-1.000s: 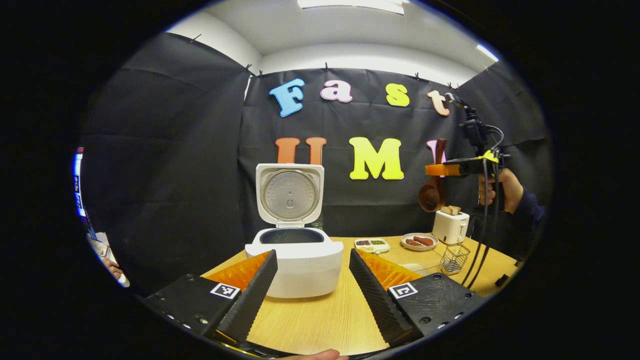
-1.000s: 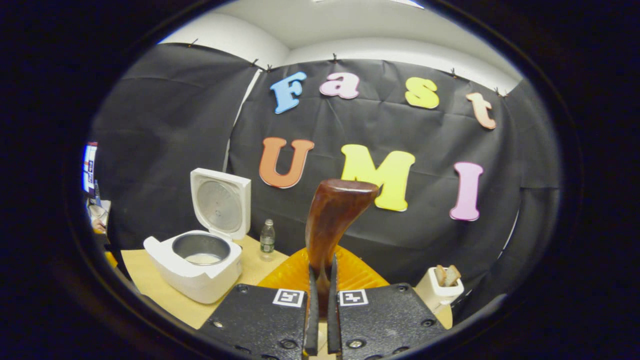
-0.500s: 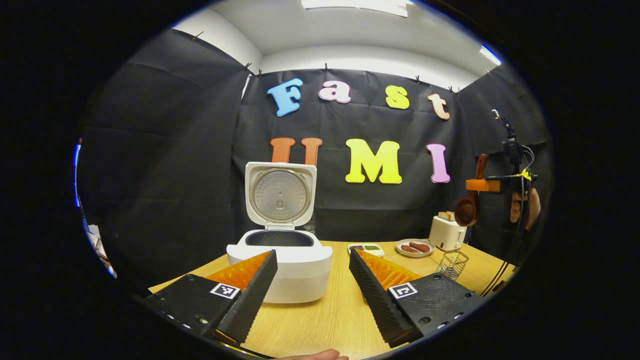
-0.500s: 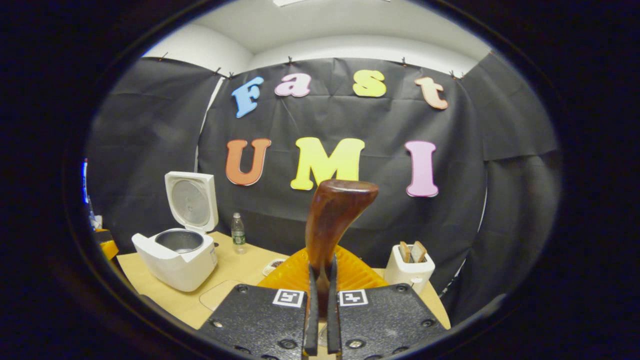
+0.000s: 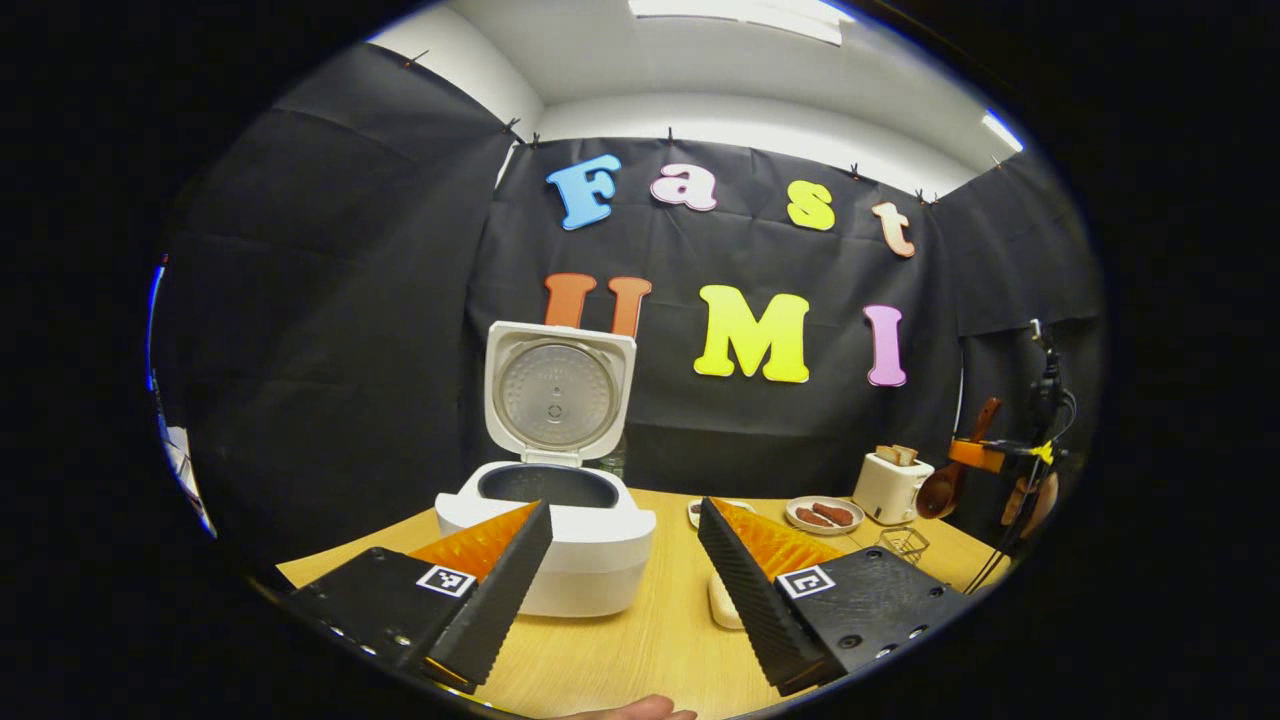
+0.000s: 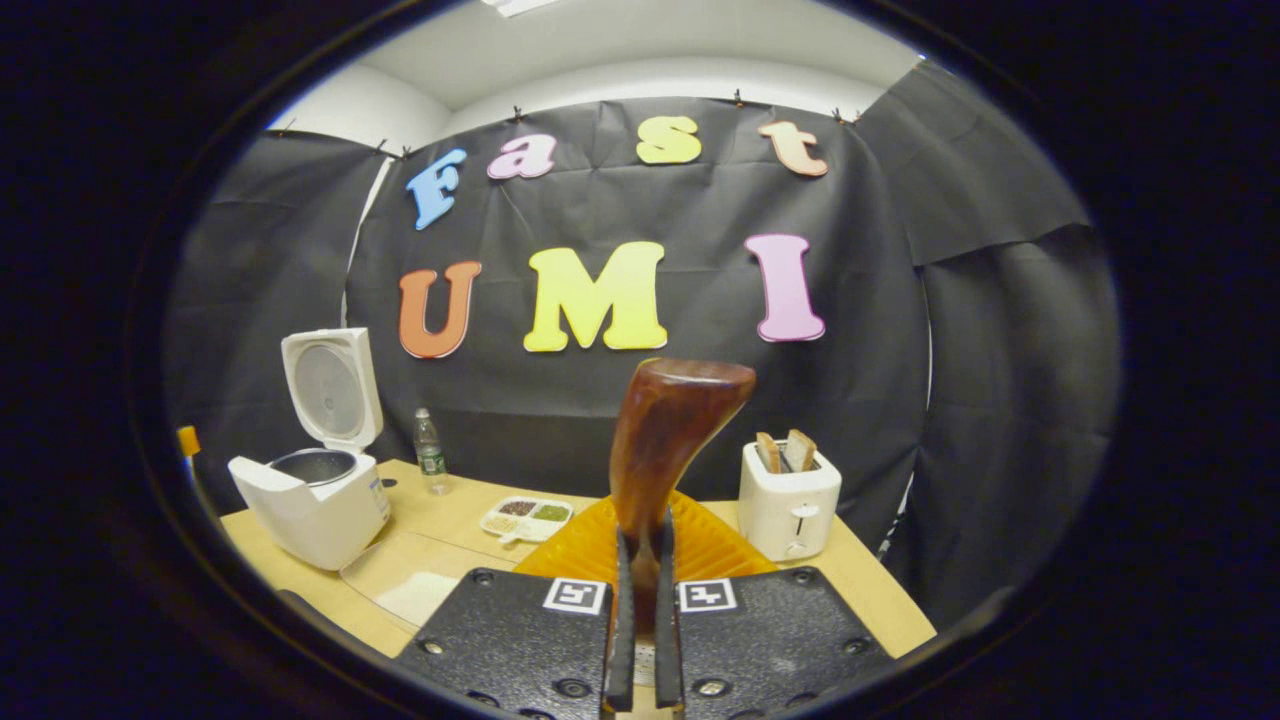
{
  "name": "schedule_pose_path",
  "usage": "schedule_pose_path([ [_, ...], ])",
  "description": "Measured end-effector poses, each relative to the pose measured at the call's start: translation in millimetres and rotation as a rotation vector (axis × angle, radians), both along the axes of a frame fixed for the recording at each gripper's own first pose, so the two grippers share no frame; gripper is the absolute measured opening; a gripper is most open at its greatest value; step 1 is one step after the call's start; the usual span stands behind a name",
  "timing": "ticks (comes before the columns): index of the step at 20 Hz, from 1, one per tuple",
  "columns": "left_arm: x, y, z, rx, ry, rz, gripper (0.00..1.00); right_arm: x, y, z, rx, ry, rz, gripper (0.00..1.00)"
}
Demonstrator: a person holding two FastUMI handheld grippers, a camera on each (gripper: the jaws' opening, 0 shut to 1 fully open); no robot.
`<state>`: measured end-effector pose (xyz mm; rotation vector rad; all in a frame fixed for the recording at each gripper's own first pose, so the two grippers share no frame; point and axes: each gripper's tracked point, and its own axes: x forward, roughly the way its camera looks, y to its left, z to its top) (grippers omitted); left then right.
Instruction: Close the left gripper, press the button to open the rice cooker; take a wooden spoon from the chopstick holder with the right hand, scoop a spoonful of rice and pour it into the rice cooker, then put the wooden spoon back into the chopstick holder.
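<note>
The white rice cooker [image 5: 545,545] stands open on the wooden table, its lid [image 5: 555,390] upright. My left gripper [image 5: 620,590] hovers open in front of it, with nothing between its fingers. At the far right of the left gripper view, a hand holds my right gripper [image 5: 985,455] above the table's right end. It carries the wooden spoon [image 5: 945,490], bowl hanging down, over the wire chopstick holder [image 5: 903,543]. In the right gripper view, my right gripper [image 6: 640,600] is shut on the spoon's handle [image 6: 665,440], which rises upright. The rice cooker [image 6: 310,500] lies far to the left.
A white toaster [image 6: 788,500] with bread stands at the back right. A divided dish of grains [image 6: 525,517], a water bottle [image 6: 428,452] and a plate of sausages [image 5: 825,515] sit along the back. A clear tray [image 6: 410,580] lies mid-table.
My right gripper has carried the spoon rightward and down, away from the cooker toward the toaster and the chopstick holder. The left gripper stays open and has drifted a little.
</note>
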<state>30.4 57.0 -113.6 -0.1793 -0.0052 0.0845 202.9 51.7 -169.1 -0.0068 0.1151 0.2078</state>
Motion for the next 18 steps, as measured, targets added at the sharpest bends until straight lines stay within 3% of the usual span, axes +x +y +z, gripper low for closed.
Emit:
schedule_pose_path([
  [9, 21, -9, 27, 0.082, -0.016, 0.016, 0.94, 21, 4, -32, -0.002, -0.003, -0.002, 0.18],
  [14, 29, -13, 25, 0.054, 0.009, 0.001, 0.94, 22, -2, -39, -0.025, 0.019, -0.004, 0.29],
  [15, 29, -13, 26, 0.051, 0.005, 0.003, 0.94, 22, -8, -30, -0.039, -0.01, -0.015, 0.41],
  [16, 28, -12, 27, 0.05, 0.005, 0.009, 0.94, 21, -11, -20, -0.055, -0.039, -0.028, 0.6],
  [18, 29, -9, 29, 0.053, 0.004, 0.021, 0.94, 17, -21, 0, -0.108, -0.104, -0.071, 0.77],
])
